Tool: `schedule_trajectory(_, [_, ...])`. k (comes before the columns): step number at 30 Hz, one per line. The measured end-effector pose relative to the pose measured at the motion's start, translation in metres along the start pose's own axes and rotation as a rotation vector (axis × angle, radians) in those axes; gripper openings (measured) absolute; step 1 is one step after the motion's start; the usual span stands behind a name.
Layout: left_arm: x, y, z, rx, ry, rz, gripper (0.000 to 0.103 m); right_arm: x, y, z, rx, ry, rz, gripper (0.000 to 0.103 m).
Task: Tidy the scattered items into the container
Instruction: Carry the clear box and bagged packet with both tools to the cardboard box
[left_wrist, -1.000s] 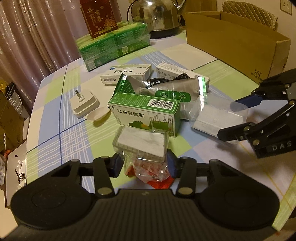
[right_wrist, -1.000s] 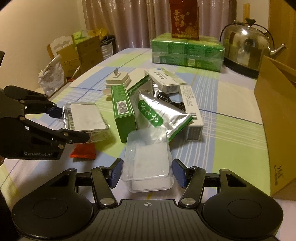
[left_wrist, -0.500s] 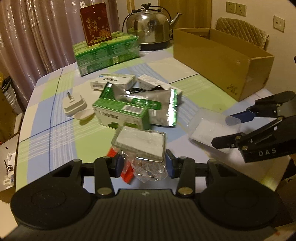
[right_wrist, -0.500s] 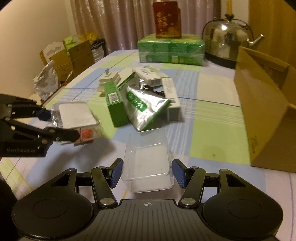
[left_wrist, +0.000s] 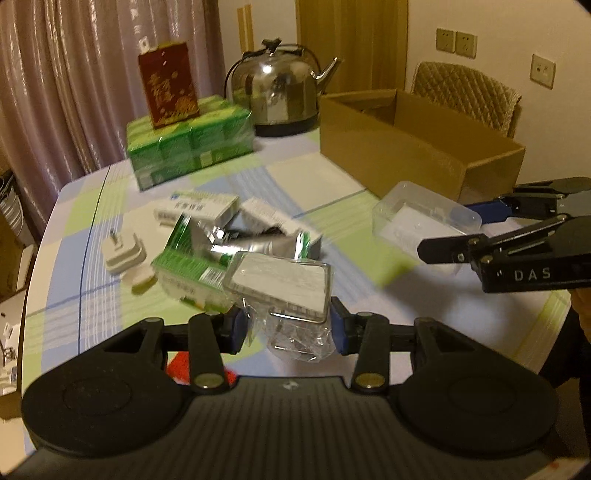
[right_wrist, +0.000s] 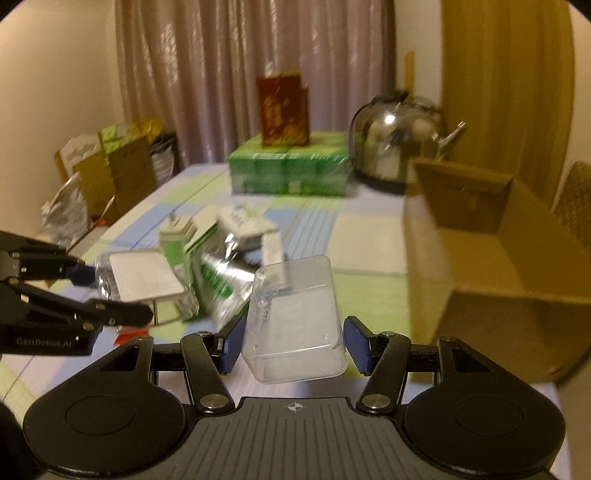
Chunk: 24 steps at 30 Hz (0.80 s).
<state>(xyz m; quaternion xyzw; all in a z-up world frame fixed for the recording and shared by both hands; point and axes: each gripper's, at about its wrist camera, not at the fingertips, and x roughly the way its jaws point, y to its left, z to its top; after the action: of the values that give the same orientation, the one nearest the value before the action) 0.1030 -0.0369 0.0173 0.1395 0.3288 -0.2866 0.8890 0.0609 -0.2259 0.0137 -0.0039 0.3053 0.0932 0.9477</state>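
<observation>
L gripper (left_wrist: 286, 326): clamped on clear film-wrapped packet (left_wrist: 280, 282), aloft left of open brown cardboard box (left_wrist: 417, 144) | R gripper (right_wrist: 293, 341): clamped on clear lidded plastic tub (right_wrist: 295, 325), aloft beside box.

A clear, shallow rectangular plastic box (right_wrist: 295, 317) is off the table, tilted. A crinkled transparent packet with a white rectangular face (left_wrist: 284, 284) is also aloft. Green cartons, a silver foil pouch (left_wrist: 243, 247) and white boxes lie clustered on the checked tablecloth. The open brown cardboard box (left_wrist: 417, 147) stands near them.
</observation>
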Motion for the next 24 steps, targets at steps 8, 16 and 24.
schedule_trajectory(8, [0.007,-0.035,0.053,0.026,-0.067,-0.052,0.039,-0.031,-0.048,0.031,0.047,-0.117,-0.101,0.056])
schedule_trajectory(16, [0.036,-0.089,0.113,0.041,-0.114,-0.15,0.039,-0.04,-0.131,0.051,0.114,-0.146,-0.227,0.056])
schedule_trajectory(24, [0.081,-0.14,0.151,0.076,-0.114,-0.2,0.039,-0.029,-0.195,0.047,0.16,-0.115,-0.291,0.056])
